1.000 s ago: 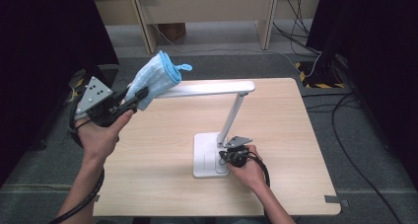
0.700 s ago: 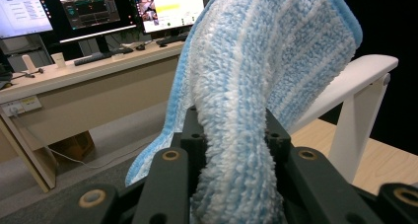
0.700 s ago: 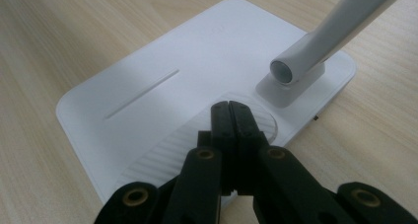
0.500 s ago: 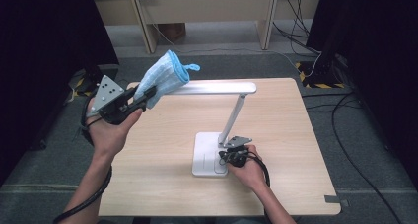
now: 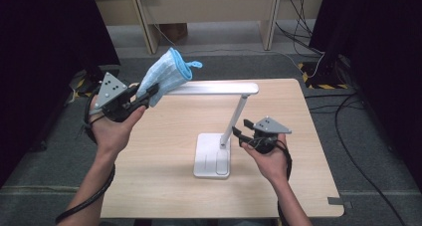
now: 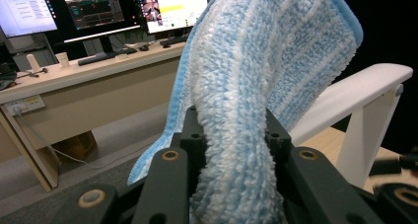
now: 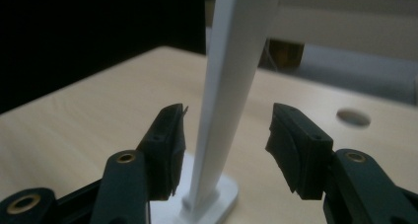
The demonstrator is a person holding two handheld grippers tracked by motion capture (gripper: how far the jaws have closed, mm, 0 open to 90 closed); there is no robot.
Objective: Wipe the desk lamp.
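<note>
A blue and white striped cloth (image 5: 166, 76) is clamped between the jaws of the left gripper (image 5: 149, 94), which a person's left hand (image 5: 112, 129) holds up above the far left corner of the tabletop (image 5: 164, 186). The cloth stands up and away from the gripper, its fluffy end raised at the free tip of a white desk lamp's (image 5: 219, 136) long flat head; whether cloth and lamp head touch cannot be told. In the left gripper view the cloth (image 6: 256, 100) is bunched tightly between the two black jaws, and the lamp head (image 6: 355, 95) runs off to the right behind it.

The lamp stands near the middle of the tabletop on a flat rectangular white base, with a slim stem leaning up and to the right to meet the level head.

Just right of the stem, the right gripper (image 5: 241, 131) is held in the person's right hand (image 5: 271, 161), a little above the tabletop, pointing left toward the lamp. Its jaws have just been opening and now stand apart. In the right gripper view the white stem (image 7: 231, 86) rises between the two jaws, close to the left one, with neither pad pressing on it.

Beyond the tabletop lie grey floor, wooden desk legs and dark curtains. Cables run along the right.
</note>
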